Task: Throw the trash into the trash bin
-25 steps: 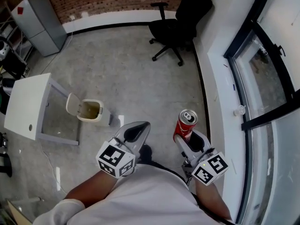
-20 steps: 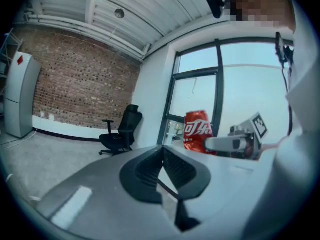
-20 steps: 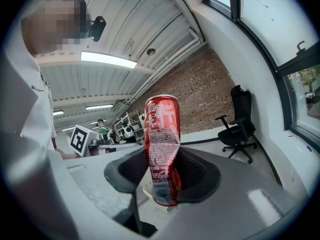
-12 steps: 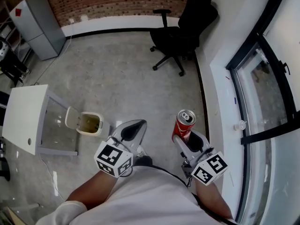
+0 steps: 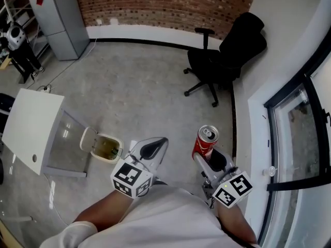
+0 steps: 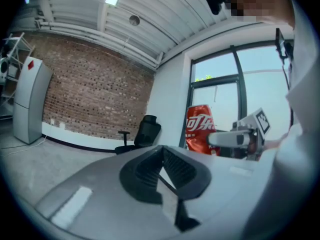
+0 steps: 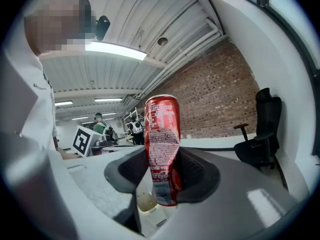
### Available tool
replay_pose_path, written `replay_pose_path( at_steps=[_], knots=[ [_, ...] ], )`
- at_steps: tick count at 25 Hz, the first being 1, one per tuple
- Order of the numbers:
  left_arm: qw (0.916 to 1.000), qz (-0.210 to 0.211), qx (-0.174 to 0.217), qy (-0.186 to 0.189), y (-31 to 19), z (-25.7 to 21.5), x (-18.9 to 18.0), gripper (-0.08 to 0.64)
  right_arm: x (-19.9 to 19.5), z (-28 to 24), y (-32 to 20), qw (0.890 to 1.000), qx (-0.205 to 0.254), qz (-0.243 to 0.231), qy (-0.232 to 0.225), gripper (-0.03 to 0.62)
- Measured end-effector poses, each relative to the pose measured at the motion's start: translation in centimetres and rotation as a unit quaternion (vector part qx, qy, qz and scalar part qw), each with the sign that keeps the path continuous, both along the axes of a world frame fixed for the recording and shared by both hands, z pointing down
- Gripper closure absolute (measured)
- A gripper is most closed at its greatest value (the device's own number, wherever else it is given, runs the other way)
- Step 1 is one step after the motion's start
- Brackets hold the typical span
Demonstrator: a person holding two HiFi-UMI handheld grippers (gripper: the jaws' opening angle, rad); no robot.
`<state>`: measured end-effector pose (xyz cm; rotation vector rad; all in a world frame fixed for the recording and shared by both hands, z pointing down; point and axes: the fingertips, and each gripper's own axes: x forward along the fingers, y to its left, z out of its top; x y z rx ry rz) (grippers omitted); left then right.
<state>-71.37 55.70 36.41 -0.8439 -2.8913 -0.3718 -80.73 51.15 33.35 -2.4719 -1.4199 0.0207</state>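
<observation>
Nearer than a second earlier sat the open trash bin (image 5: 106, 148), on the floor beside the closed, empty left hand-held gripper (image 5: 151, 148). The right hand-held gripper (image 5: 203, 154) clamped the upright can (image 5: 206, 140) low, well right of the bin; released early, it would likely miss.

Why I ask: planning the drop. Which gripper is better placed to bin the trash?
Right: the right gripper is shut on the red soda can; the left gripper is shut, empty. The open trash bin lies left of both.

Glossy metal can (image 5: 206, 141), rough brick wall (image 5: 165, 4)
</observation>
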Motion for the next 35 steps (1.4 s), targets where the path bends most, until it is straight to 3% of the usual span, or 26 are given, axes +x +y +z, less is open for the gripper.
replay_pose_path(
  at_steps=[8,14,19,23,27,35],
  knots=[
    [0.9956,-0.091,-0.009,-0.019,3.6,0.6,6.2,0.552,6.3,1.3,5.0,0.994,0.005,-0.105,-0.017,0.426],
    [0.9819,-0.187,-0.007,-0.026,3.7,1.9,13.2,0.552,12.4,2.1,6.6,0.98,0.005,-0.197,-0.028,0.426],
    [0.9684,-0.247,-0.001,-0.03,2.9,3.6,16.4,0.552,15.8,3.4,6.9,0.965,0.008,-0.26,-0.032,0.426],
    [0.9493,-0.312,0.004,-0.038,2.1,4.9,19.9,0.552,19.9,4.6,7.9,0.945,0.011,-0.326,-0.034,0.426],
    [0.9289,-0.369,0.011,-0.031,2.9,5.3,20.9,0.552,22.0,4.3,10.5,0.922,0.007,-0.385,-0.024,0.427],
    [0.9062,-0.423,0.018,-0.004,5.9,5.2,19.6,0.552,23.2,4.5,14.7,0.884,0.018,-0.466,-0.012,0.428]
  ],
)
